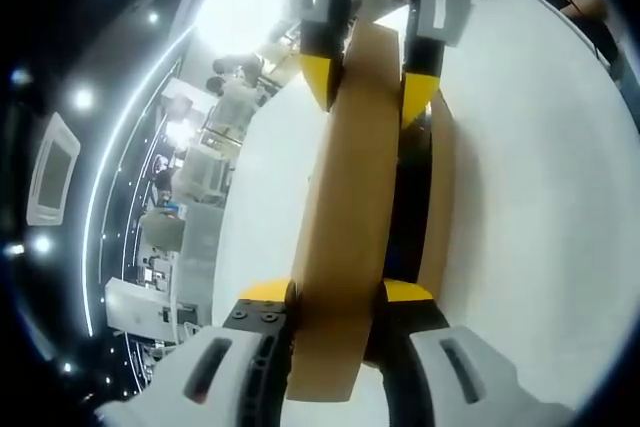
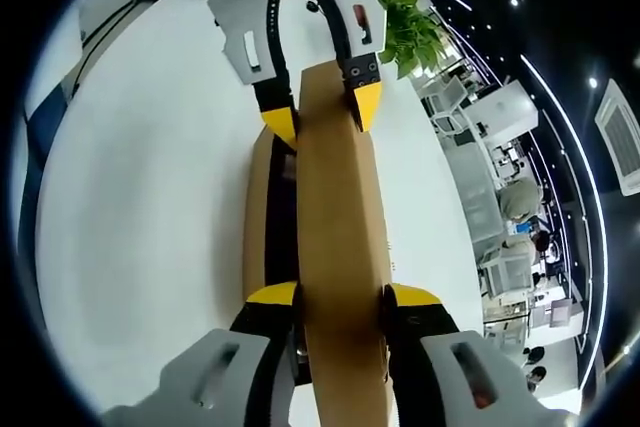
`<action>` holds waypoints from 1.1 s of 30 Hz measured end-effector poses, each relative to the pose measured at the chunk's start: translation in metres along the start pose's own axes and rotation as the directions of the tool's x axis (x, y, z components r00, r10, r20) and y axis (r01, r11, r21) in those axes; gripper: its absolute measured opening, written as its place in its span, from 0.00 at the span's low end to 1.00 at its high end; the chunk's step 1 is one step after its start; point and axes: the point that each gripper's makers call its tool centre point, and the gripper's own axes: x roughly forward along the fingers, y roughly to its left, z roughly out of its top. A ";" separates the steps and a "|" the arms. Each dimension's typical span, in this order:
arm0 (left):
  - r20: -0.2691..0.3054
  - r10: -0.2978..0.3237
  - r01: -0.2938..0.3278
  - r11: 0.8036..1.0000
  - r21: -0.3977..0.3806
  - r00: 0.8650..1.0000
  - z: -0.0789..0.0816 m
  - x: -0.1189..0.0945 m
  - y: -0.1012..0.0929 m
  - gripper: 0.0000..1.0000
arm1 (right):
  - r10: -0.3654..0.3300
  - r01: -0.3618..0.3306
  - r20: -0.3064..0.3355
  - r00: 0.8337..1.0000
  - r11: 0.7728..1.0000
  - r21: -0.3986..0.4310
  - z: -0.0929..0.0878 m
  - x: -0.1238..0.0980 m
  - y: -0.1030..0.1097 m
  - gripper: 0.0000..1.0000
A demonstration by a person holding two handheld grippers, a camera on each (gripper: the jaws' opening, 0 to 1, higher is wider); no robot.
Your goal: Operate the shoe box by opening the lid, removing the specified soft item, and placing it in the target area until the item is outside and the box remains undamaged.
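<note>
Along the left gripper view we see our left hand-held gripper (image 1: 337,302) clamped on the near end of the brown cardboard lid (image 1: 352,197), its yellow-tipped fingers (image 1: 265,292) pressed against both faces of the panel. At the far end of that panel the right hand-held gripper (image 1: 370,87) comes in from the top and pinches the lid in the same way. The lid stands on edge, lifted up from the shoe box (image 1: 432,197), whose dark open inside shows as a narrow strip just to the right of it. We cannot make out anything lying inside the box. The box sits on a white counter (image 1: 540,167), which spreads wide and bare to the right; to the left the counter's edge curves away, with office furniture and people well beyond it.

From the right gripper view, the right hand-held gripper (image 2: 340,297) is closed on the lid (image 2: 340,197), and the left hand-held gripper (image 2: 322,107) holds the far end. Here the box (image 2: 260,207) lies just left of the lid, with bare counter (image 2: 140,197) on that side. A green plant (image 2: 410,32) stands near the counter's far right edge.
</note>
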 end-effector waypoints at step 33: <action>0.006 -0.017 0.017 1.000 -0.020 1.000 0.000 0.002 0.006 0.32 | 0.011 -0.009 0.054 0.998 0.999 -0.036 0.003 0.000 -0.005 0.31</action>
